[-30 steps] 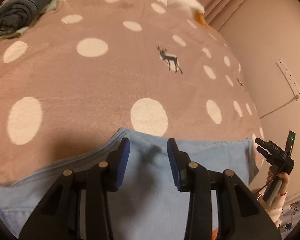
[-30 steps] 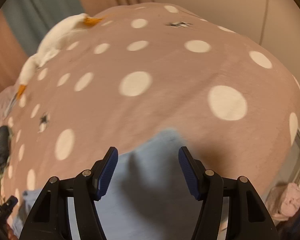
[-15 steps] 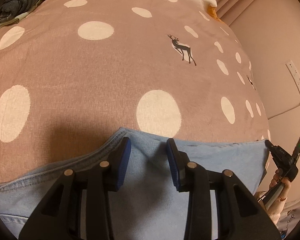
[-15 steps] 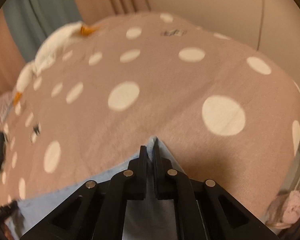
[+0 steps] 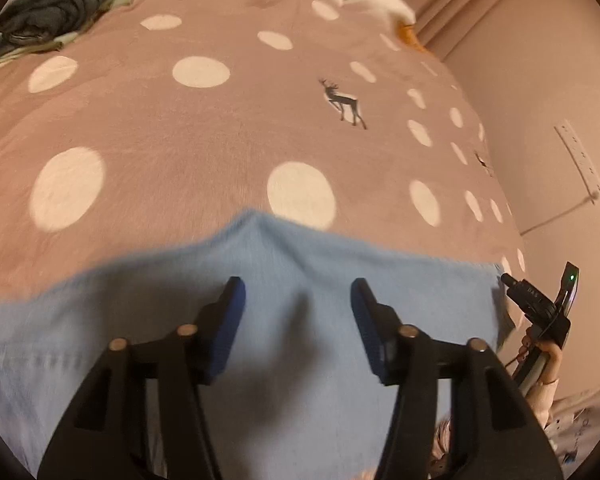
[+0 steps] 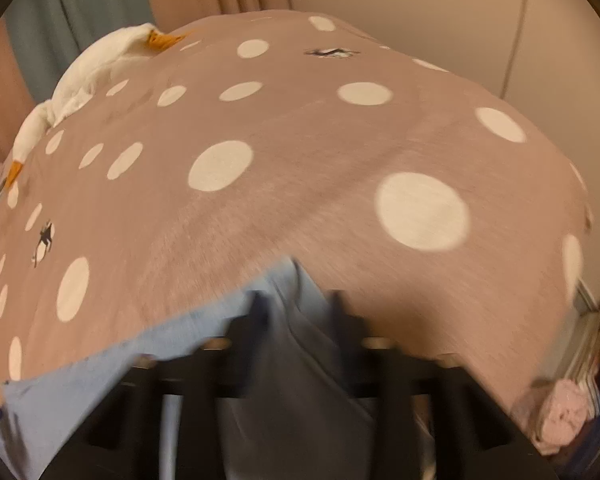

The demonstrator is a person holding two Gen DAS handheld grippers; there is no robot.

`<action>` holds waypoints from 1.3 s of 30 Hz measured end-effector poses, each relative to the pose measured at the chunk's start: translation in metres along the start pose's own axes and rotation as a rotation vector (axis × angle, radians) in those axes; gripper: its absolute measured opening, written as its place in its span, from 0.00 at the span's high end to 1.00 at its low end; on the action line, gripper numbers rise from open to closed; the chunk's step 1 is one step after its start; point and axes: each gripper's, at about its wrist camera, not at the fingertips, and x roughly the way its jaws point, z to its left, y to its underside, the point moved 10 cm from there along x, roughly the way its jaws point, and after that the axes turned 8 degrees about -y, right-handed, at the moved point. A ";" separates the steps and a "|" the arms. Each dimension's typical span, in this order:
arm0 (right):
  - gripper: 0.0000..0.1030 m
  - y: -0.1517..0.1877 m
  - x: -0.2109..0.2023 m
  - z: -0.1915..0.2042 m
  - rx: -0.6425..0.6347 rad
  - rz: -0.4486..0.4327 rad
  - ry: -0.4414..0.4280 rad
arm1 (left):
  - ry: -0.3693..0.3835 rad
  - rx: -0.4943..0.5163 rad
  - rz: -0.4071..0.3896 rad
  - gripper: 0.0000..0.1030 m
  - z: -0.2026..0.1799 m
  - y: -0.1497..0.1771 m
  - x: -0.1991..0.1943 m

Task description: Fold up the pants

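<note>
One pair of light blue pants lies across the near part of my polka-dot bedspread, with a raised peak of cloth just ahead of my left gripper. Two grippers are in play. I see my left one spread wide, its blue pads apart above the denim and holding nothing. My right gripper is badly blurred; its fingers look parted on either side of a fold of the pants, but I cannot tell whether they grip it. One white plush goose and one dark bundle of clothes sit at the far end.
</note>
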 end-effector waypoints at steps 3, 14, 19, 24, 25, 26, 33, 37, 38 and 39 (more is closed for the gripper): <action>0.47 0.016 -0.027 -0.015 0.041 -0.021 -0.017 | 0.026 0.020 0.020 0.45 0.001 0.029 -0.017; 0.68 0.057 -0.045 -0.036 0.208 -0.020 -0.107 | -0.004 -0.024 0.096 0.46 0.025 0.086 -0.013; 0.69 0.063 -0.030 -0.036 0.256 0.003 -0.141 | 0.001 -0.024 0.090 0.45 0.024 0.088 -0.009; 0.93 0.056 -0.045 -0.036 0.255 -0.062 -0.091 | 0.005 -0.026 0.097 0.45 0.024 0.088 -0.009; 0.94 0.054 -0.053 -0.035 0.249 -0.091 -0.089 | 0.008 -0.029 0.098 0.45 0.027 0.089 -0.010; 0.94 0.053 -0.060 -0.034 0.242 -0.109 -0.087 | 0.011 -0.031 0.100 0.45 0.027 0.089 -0.010; 0.95 0.074 -0.030 -0.051 0.250 -0.037 -0.023 | 0.009 -0.027 0.113 0.45 0.031 0.089 -0.007; 0.95 0.076 -0.031 -0.053 0.249 -0.048 -0.014 | 0.001 -0.030 0.117 0.45 0.031 0.088 -0.006; 0.95 0.076 -0.031 -0.054 0.254 -0.045 -0.018 | -0.002 -0.032 0.116 0.45 0.031 0.088 -0.006; 0.95 0.076 -0.031 -0.054 0.254 -0.044 -0.018 | -0.003 -0.031 0.114 0.45 0.031 0.088 -0.006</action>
